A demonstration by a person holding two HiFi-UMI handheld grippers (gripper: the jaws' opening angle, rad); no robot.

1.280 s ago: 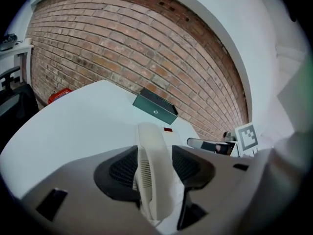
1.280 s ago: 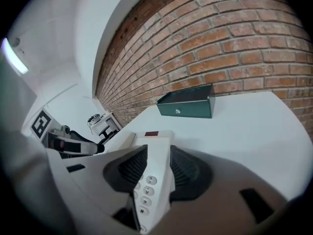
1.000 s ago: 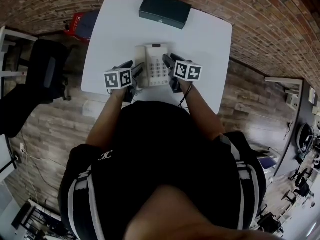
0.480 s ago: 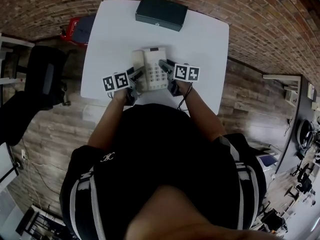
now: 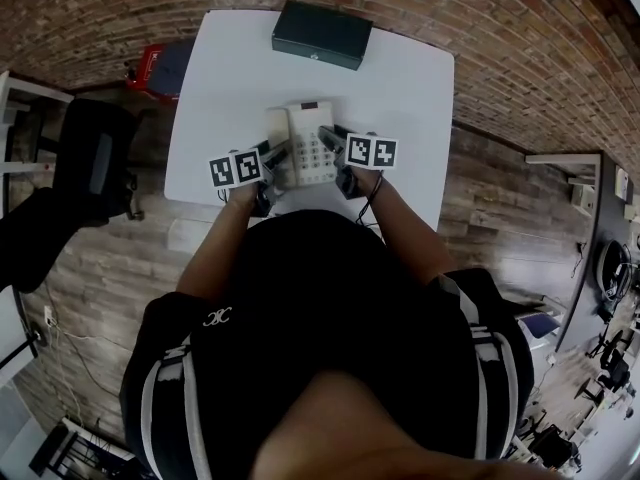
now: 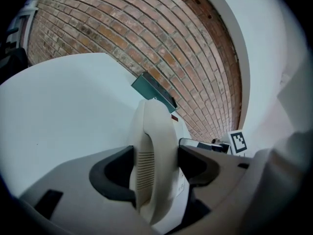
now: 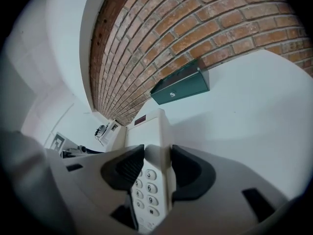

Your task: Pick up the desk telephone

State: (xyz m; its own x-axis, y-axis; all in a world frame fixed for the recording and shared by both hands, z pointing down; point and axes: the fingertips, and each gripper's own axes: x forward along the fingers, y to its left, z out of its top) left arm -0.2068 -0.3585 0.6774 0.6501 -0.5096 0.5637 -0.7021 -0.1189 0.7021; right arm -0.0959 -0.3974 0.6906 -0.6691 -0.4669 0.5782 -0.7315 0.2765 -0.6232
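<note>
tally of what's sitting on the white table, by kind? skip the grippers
Cream plastic desk telephone: 1
Dark green rectangular box: 1
Total: 2

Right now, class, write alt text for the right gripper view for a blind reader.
The right tongs, their jaws just closing, clamp the edge of a cream desk telephone, keypad showing. Behind, a dark green box sits on the white table by a brick wall.
</note>
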